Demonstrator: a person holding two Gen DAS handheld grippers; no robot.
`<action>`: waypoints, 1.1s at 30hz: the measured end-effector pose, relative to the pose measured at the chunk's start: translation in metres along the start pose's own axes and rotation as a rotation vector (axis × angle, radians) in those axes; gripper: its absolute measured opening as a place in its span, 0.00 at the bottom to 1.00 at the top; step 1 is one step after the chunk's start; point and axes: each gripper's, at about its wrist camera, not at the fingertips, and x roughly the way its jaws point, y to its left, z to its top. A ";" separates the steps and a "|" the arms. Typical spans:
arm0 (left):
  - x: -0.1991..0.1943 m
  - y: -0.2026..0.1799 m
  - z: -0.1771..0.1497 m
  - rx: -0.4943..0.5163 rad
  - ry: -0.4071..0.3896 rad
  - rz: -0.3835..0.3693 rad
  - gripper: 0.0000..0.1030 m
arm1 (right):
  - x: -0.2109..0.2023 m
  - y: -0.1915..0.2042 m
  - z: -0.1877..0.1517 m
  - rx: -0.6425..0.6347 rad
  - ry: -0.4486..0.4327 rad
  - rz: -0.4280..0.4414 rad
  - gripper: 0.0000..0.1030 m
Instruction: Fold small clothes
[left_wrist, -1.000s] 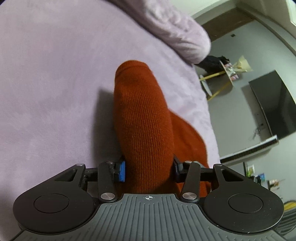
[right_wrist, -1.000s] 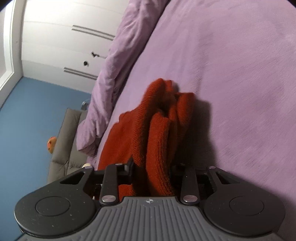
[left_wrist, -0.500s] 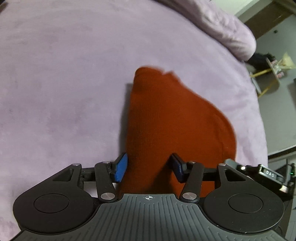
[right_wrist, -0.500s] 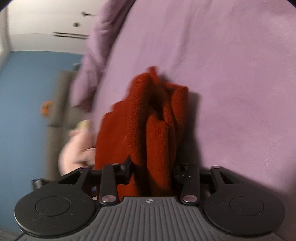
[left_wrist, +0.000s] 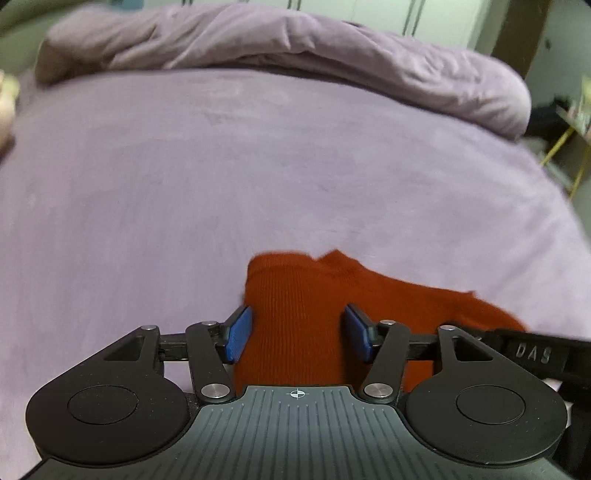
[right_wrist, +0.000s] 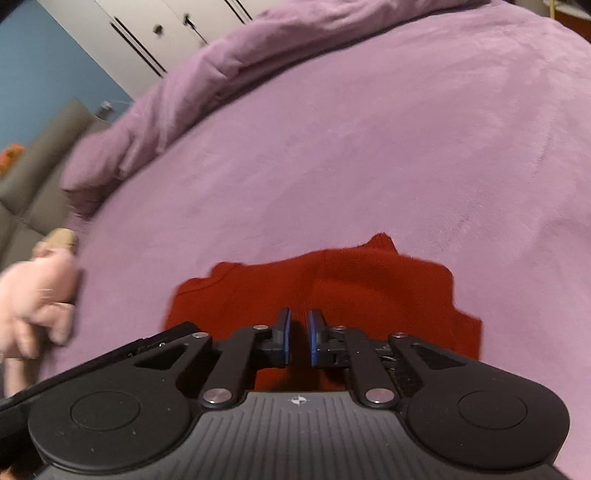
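Note:
A rust-red knit garment (left_wrist: 295, 317) lies flat on the purple bed cover (left_wrist: 258, 166). My left gripper (left_wrist: 297, 334) is open, its blue pads apart on either side of the garment's near end. In the right wrist view the same garment (right_wrist: 351, 288) spreads across the cover (right_wrist: 369, 147) just beyond my right gripper (right_wrist: 298, 338). Its blue pads stand close together with a narrow gap, with the red knit showing through the gap, and I cannot tell whether they pinch the cloth.
A bunched purple duvet (left_wrist: 277, 40) runs along the far side of the bed. A pale soft toy (right_wrist: 33, 291) lies at the bed's left edge beside a grey sofa (right_wrist: 33, 184). White wardrobe doors (right_wrist: 147, 40) stand behind. The other gripper's body (left_wrist: 535, 350) shows at right.
Both grippers swung down and level with the bed. The garment went from hanging bunched in the jaws to lying flat. The left jaws opened wider and the right jaws closed together.

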 end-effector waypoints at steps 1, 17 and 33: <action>0.008 -0.003 -0.002 0.022 -0.002 0.023 0.64 | 0.009 -0.001 0.000 -0.012 -0.007 -0.018 0.00; -0.071 0.048 -0.078 -0.117 -0.081 -0.118 0.80 | -0.055 -0.039 -0.067 -0.070 -0.116 0.122 0.02; -0.149 0.045 -0.166 0.030 -0.019 0.012 0.82 | -0.145 -0.067 -0.152 -0.007 -0.070 -0.023 0.21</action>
